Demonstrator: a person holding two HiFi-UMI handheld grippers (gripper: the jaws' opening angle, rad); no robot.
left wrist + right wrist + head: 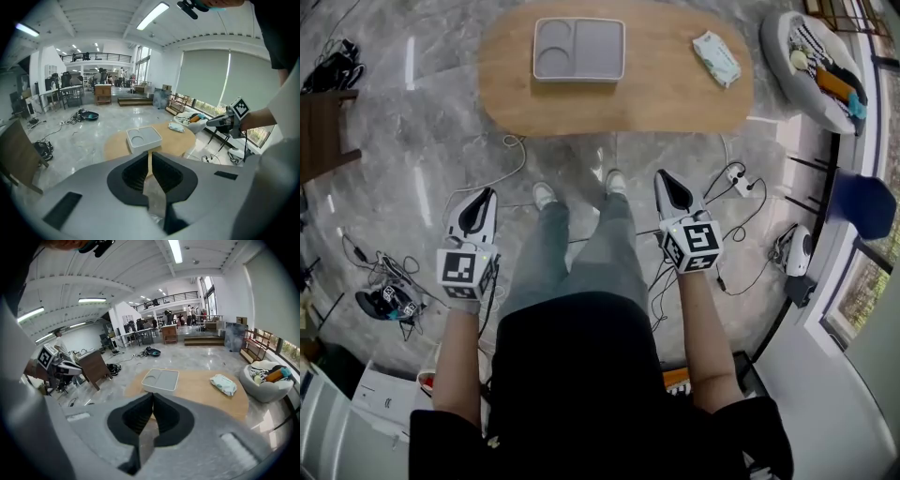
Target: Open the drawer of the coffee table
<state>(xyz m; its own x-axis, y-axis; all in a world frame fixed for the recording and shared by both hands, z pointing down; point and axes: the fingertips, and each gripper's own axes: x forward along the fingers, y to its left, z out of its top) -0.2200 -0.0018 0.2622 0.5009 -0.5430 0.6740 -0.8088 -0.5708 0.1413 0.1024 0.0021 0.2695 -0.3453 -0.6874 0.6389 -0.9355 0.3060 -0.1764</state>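
Wooden coffee table point(675, 94) ahead; left gripper point(491, 194), right gripper point(663, 177) closed.

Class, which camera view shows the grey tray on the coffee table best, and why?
The head view: it looks down on the tray, showing both compartments. Both gripper views show it smaller and slanted, beyond their jaws.

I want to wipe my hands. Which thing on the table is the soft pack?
The pale green pack near the table's right end. The other thing, the grey tray, is stiff, has compartments and sits mid-table.
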